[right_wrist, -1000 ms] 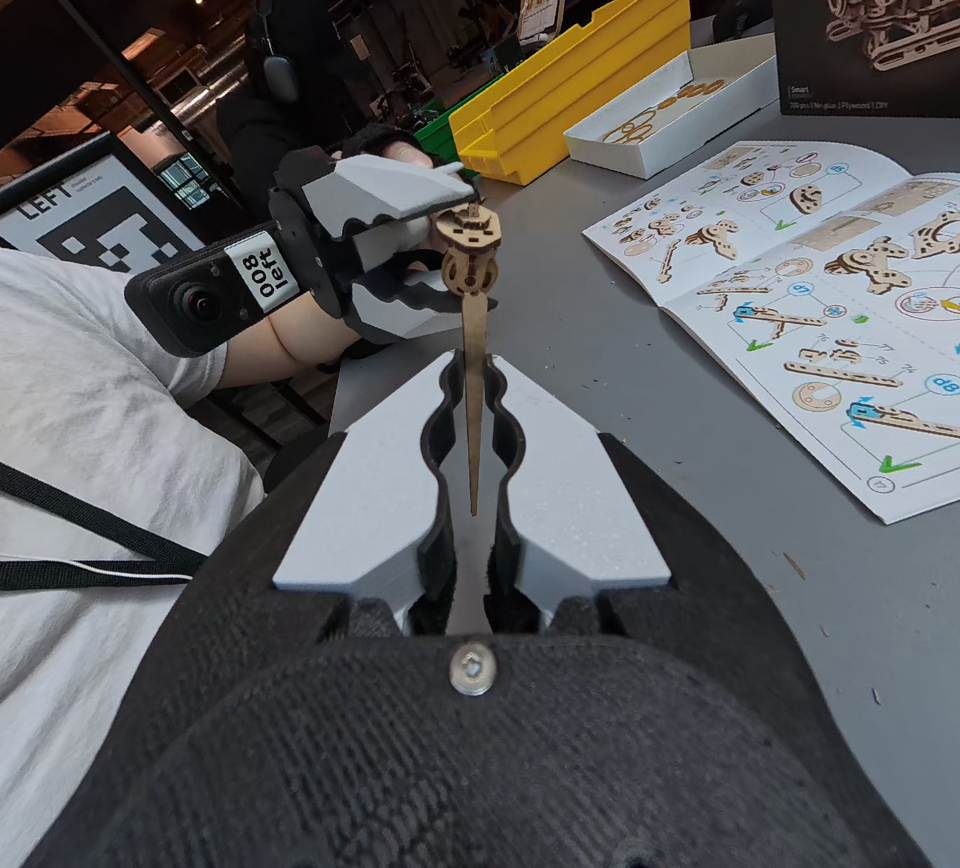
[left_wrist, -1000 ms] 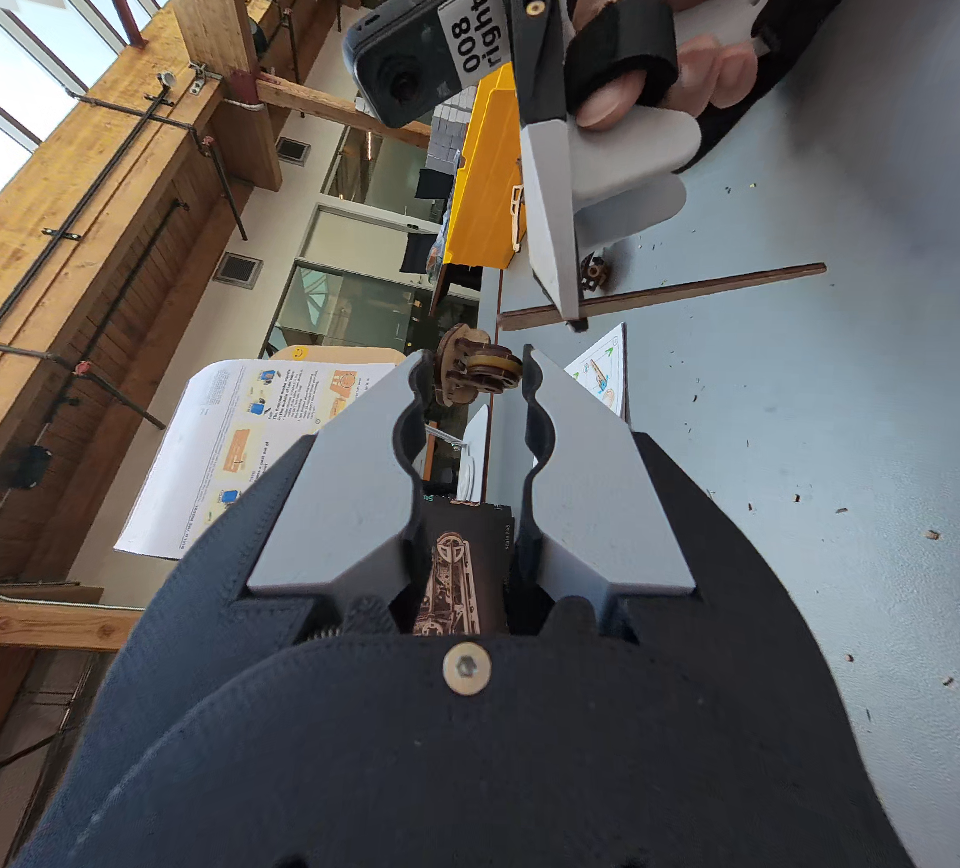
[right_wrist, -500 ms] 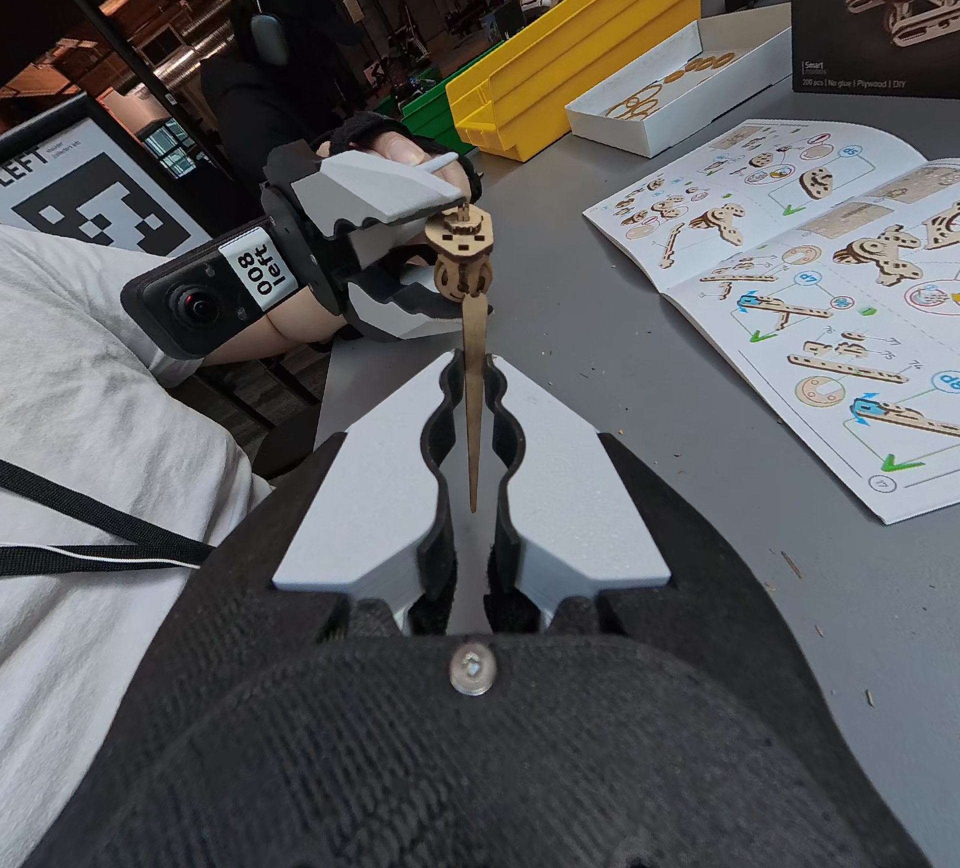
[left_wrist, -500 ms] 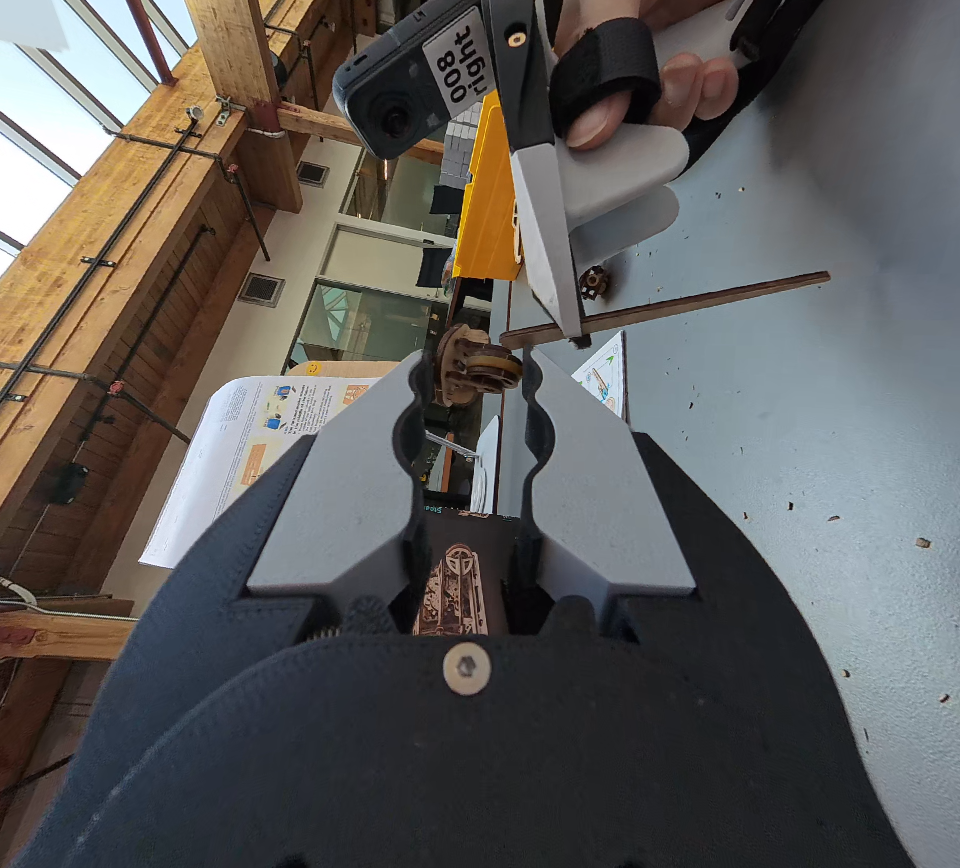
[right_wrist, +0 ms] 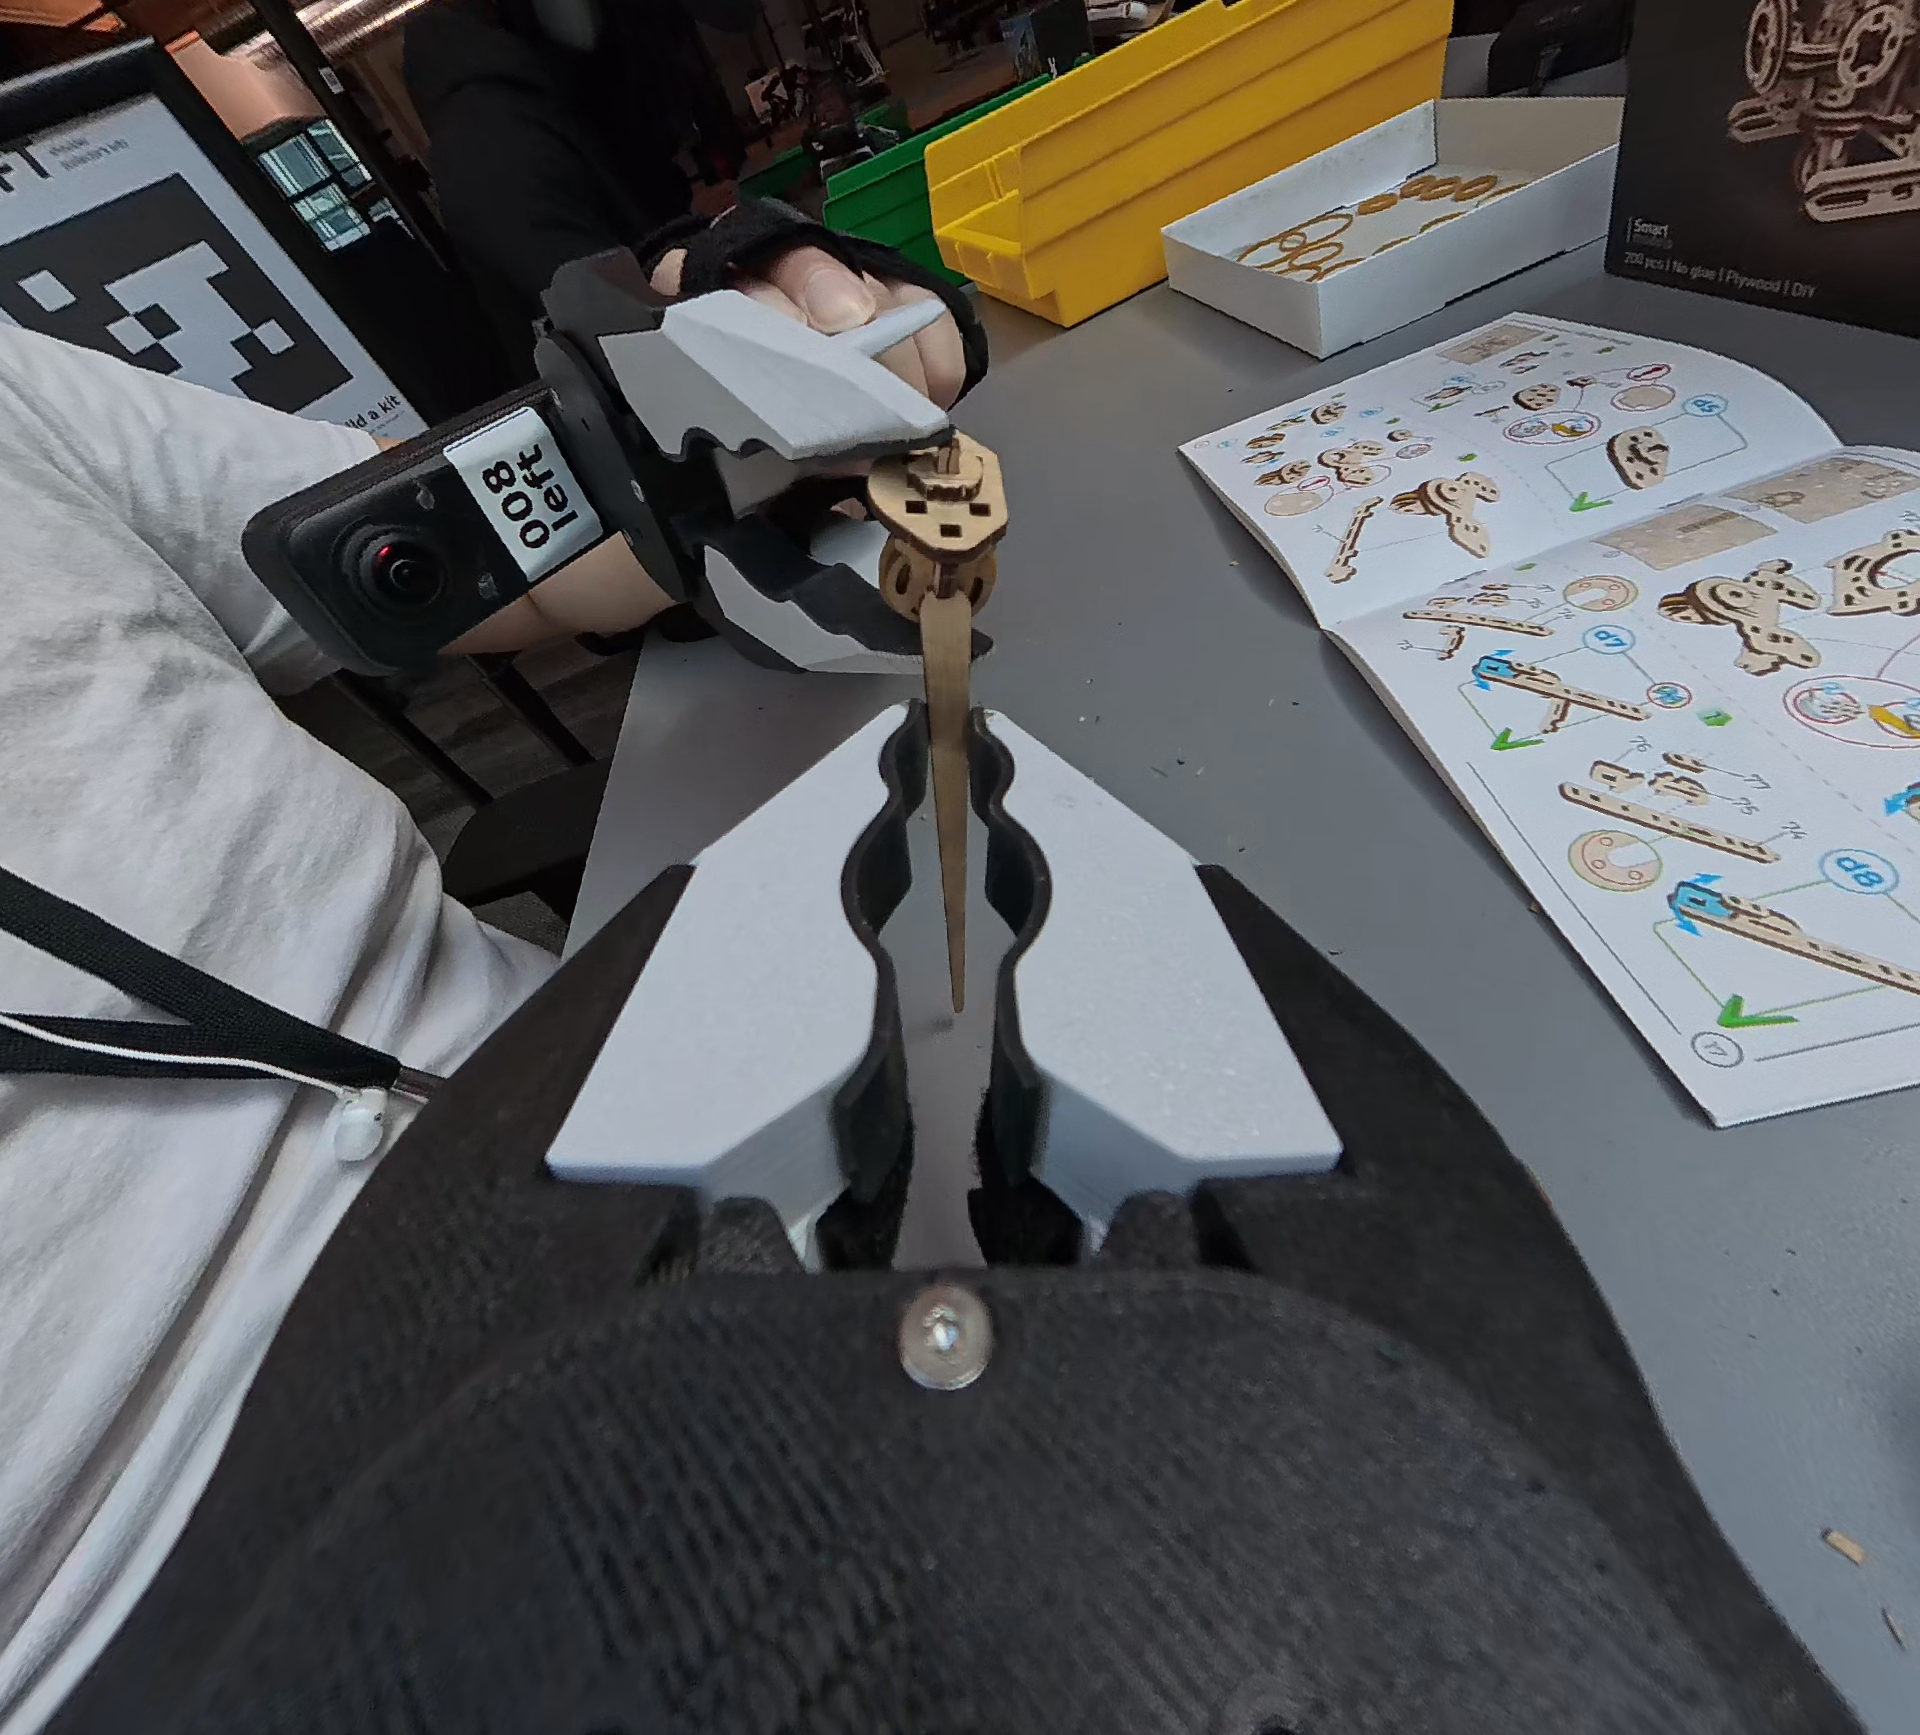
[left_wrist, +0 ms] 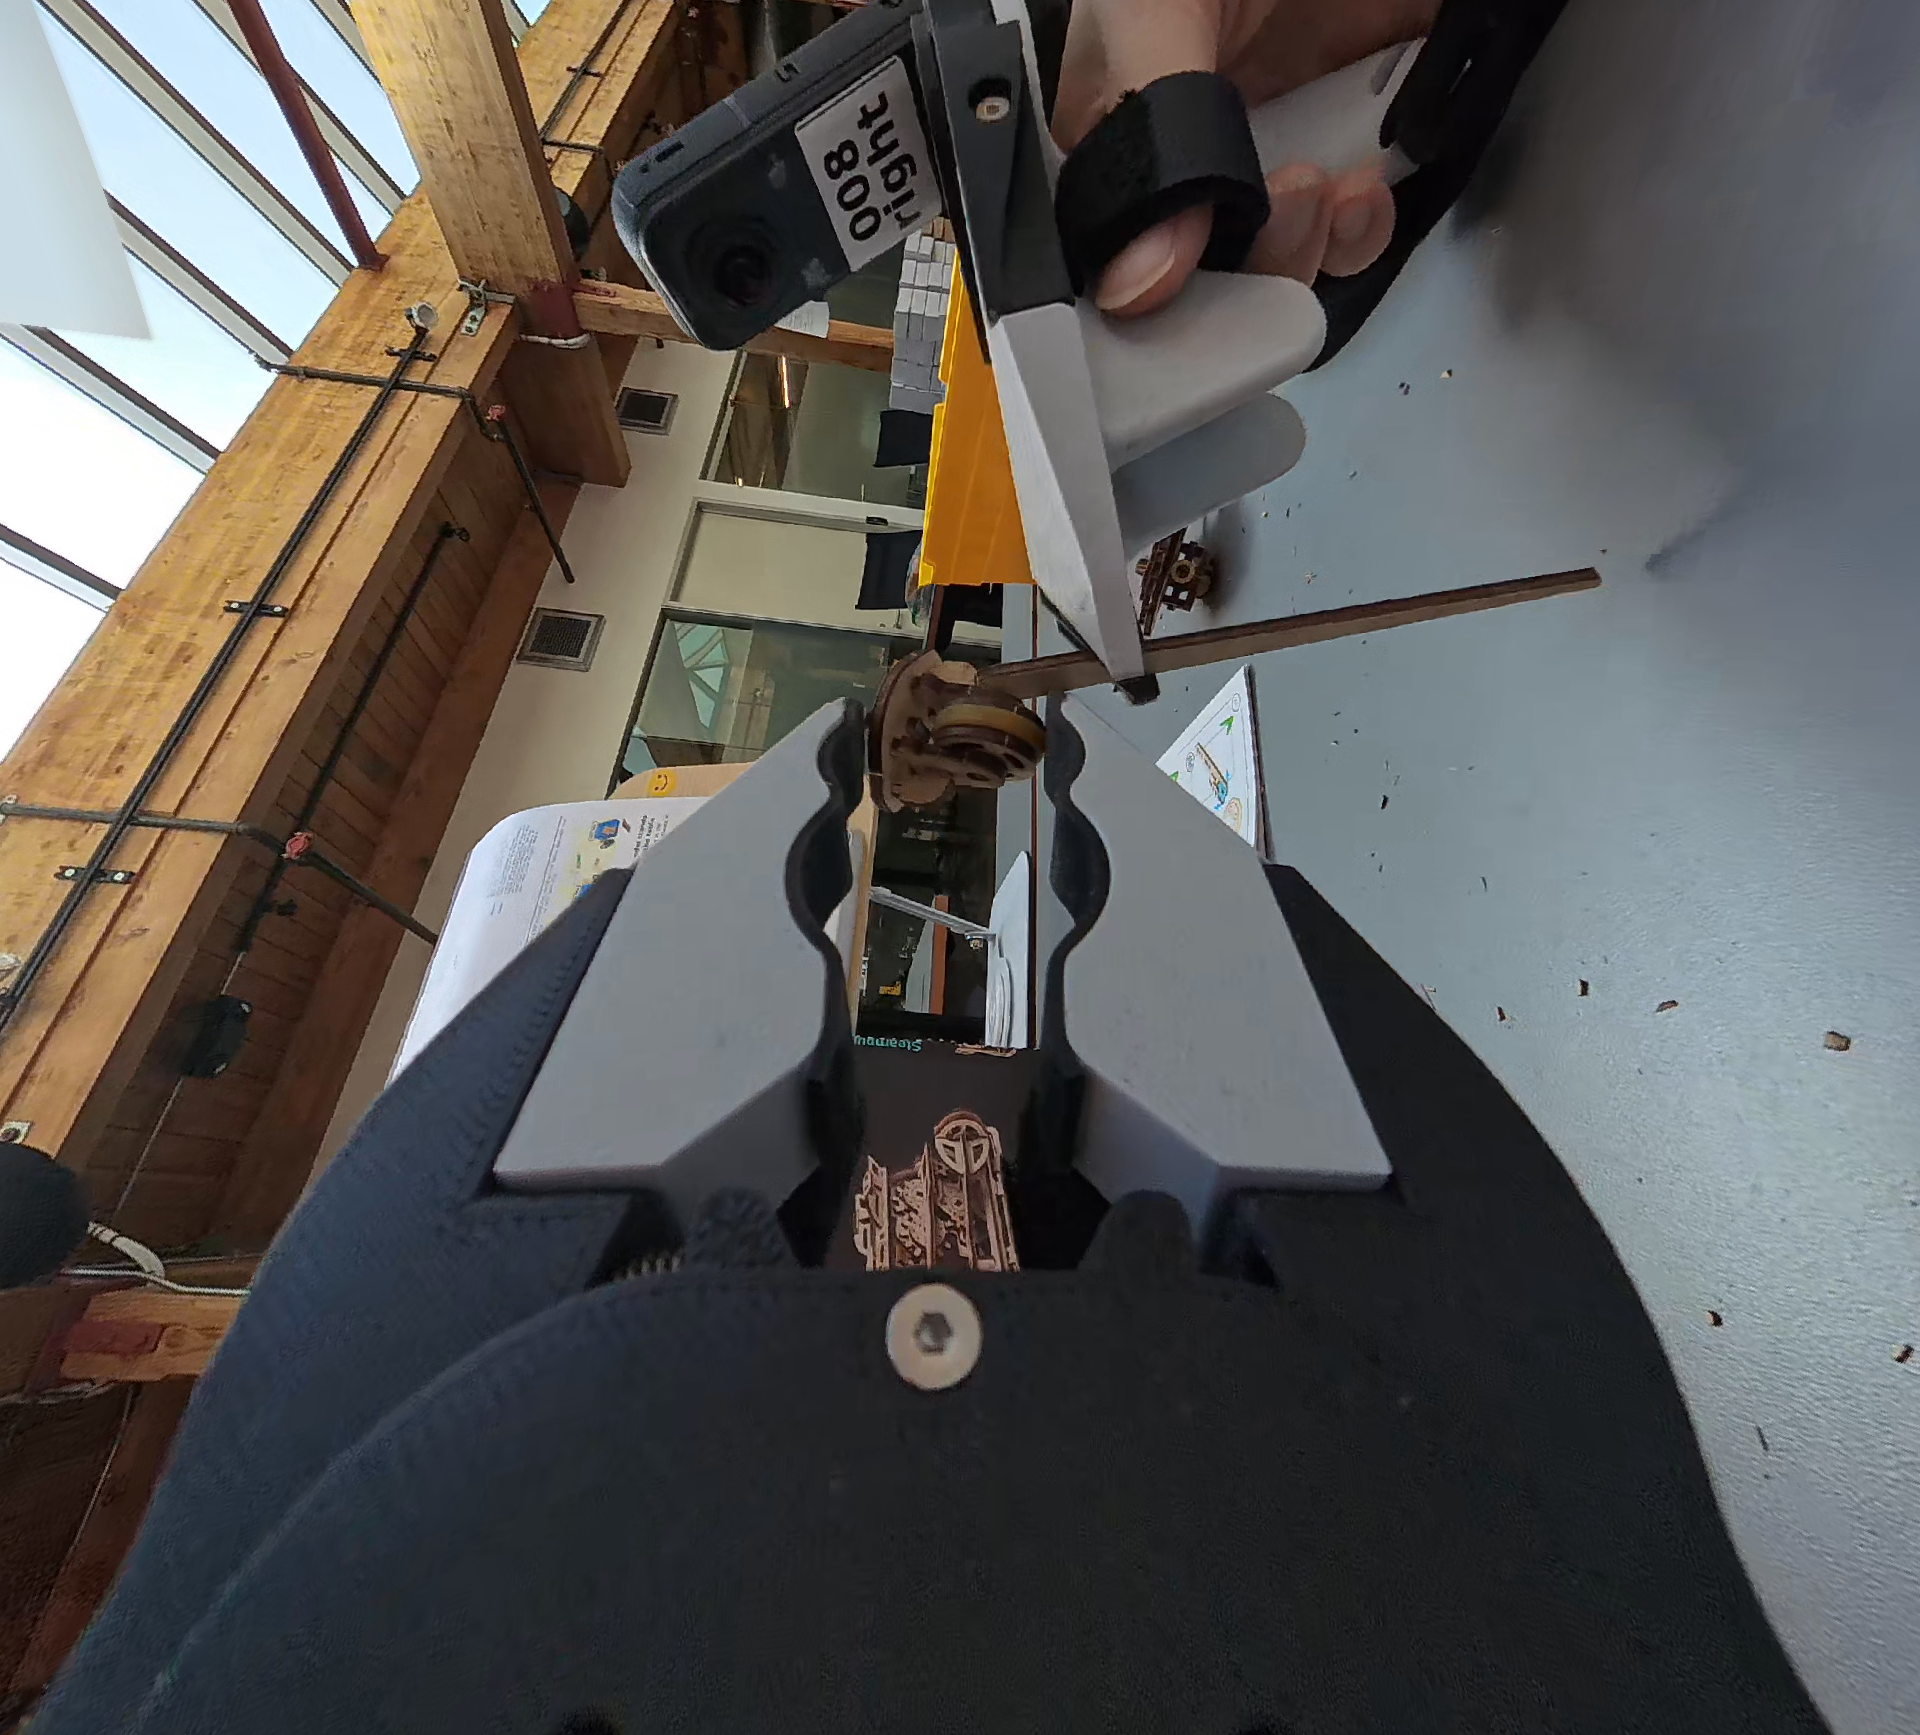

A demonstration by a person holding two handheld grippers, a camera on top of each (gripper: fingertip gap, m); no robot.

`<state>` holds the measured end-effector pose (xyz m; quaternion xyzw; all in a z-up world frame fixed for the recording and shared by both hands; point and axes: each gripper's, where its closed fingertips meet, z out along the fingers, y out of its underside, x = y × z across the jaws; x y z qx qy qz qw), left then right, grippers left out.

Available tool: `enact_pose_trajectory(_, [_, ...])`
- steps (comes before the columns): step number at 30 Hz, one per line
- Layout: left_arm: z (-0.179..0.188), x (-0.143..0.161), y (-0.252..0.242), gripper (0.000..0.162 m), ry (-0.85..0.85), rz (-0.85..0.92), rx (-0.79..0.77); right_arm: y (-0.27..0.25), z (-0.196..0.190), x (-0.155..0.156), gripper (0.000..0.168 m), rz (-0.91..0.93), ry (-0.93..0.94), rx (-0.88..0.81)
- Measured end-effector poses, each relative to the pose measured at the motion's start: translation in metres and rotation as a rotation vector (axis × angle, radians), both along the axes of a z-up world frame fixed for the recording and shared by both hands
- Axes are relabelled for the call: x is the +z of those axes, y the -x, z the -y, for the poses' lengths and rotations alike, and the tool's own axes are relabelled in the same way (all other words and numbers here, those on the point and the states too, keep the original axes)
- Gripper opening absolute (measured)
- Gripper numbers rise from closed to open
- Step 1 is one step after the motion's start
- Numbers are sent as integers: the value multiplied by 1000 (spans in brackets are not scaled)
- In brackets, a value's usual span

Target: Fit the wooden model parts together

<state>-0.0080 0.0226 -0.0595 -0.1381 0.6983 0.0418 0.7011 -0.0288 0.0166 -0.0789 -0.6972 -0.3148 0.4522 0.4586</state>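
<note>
Wooden strip (right_wrist: 948, 792), between right hand-held gripper (right_wrist: 945, 719) fingertips

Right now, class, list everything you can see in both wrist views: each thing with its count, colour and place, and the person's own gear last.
Wooden stick: one, tan, between the right fingers, tip at the wooden assembly.
Wooden assembly: one, tan, held by the left fingers.
Small wooden part: one, brown, on the table behind the stick.
Instruction booklet: one, white, open on the grey table.
White tray: one, holding wooden rings, beside the yellow bin.
Green bin: one, left of the yellow bin.
Model box: one, dark, far right.
Left gripper: grey, black, closed on the assembly.
Right gripper: grey, black, closed on the stick.
</note>
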Motion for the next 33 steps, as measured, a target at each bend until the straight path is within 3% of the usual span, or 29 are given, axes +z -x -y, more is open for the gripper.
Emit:
enact_pose_trajectory(22, [26,4,0,32,-183,29,-47,-1,21,-2,8,178,-153,65])
enact_pose_trajectory(27, [30,4,0,32,-194,37,-59,-5,21,-1,21,206,-172,29])
enact_pose_trajectory(30, [29,4,1,32,-203,38,-56,-12,21,8,23,180,-201,-5])
enact_pose_trajectory(33, [29,5,2,32,-205,40,-54,-20,24,36,23,84,-302,-62])
